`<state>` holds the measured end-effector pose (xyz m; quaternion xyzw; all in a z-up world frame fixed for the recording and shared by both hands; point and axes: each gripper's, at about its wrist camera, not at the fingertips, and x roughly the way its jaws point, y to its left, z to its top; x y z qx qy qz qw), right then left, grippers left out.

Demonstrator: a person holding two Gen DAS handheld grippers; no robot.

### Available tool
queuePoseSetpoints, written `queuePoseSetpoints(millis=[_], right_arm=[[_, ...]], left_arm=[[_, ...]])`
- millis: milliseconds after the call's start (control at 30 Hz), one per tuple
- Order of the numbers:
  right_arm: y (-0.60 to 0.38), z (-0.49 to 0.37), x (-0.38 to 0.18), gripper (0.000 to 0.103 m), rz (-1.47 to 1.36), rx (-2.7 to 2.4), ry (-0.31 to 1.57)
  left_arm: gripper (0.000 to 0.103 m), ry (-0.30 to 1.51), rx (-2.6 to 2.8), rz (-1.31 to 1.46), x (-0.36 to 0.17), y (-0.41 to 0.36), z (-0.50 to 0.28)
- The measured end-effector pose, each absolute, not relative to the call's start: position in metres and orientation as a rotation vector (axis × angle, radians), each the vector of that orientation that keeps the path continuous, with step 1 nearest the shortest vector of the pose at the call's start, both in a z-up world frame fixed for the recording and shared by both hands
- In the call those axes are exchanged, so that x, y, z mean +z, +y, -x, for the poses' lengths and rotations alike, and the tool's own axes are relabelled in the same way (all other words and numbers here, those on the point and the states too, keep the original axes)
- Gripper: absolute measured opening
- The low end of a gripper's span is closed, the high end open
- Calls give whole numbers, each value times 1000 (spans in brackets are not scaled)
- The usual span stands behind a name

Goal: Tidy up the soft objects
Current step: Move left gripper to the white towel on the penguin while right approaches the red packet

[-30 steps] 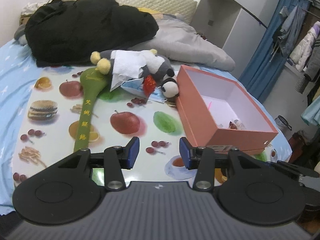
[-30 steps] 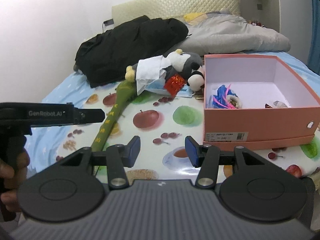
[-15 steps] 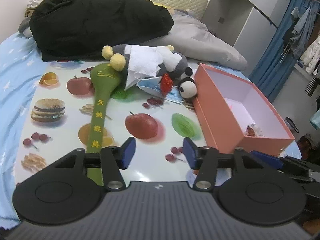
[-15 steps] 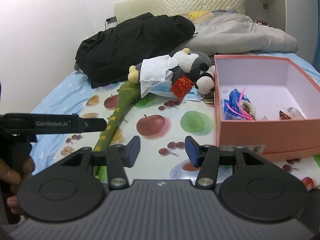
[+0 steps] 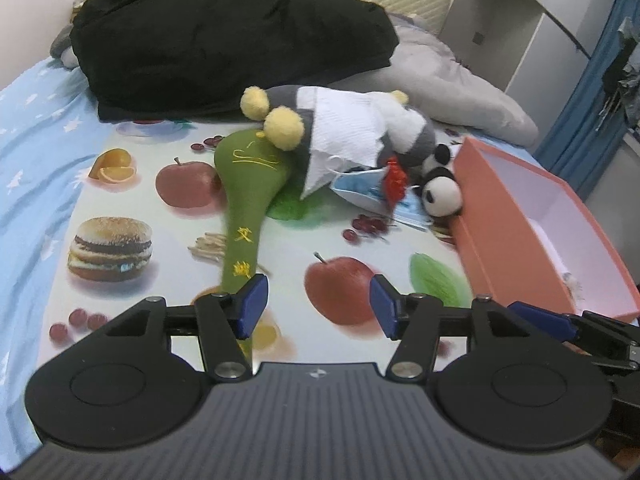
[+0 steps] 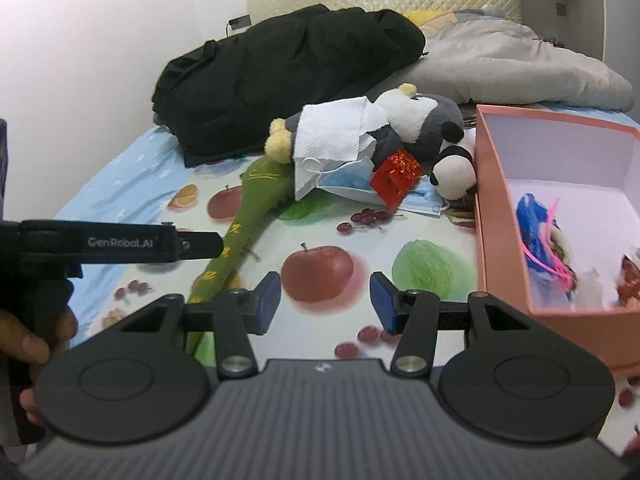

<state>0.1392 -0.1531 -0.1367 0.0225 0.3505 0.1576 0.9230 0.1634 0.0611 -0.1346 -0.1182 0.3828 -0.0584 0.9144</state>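
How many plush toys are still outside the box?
2. A grey-and-white plush lies at the back of the pile under a paper towel; a small panda rests against the pink box. Others may be hidden under the pile.

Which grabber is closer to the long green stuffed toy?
Left. The left gripper has the green toy at its left finger; the right gripper sits further toward the pink box.

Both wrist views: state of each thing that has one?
left gripper: jaws open, just widened, nothing between.
right gripper: jaws open, empty.
pink box: lidless, some items inside.
green plush mallet: lying flat on the mat.
grey plush: lying down, tissue draped over it.
face mask: crumpled under the tissue.
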Motion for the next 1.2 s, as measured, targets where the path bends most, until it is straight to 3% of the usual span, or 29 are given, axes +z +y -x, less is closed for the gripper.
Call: queuePoseSetpoints(millis=[667, 1033, 1133, 1200], right_arm=[[-152, -281, -200, 52, -119, 240, 718], [-154, -319, -214, 52, -169, 237, 702], [-148, -323, -219, 47, -143, 247, 703], [-146, -325, -221, 37, -131, 251, 708]], left_arm=[[62, 690, -143, 341, -170, 57, -315], [62, 689, -183, 426, -181, 55, -357], [62, 683, -168, 431, -182, 53, -361], [61, 684, -161, 430, -183, 52, -361]])
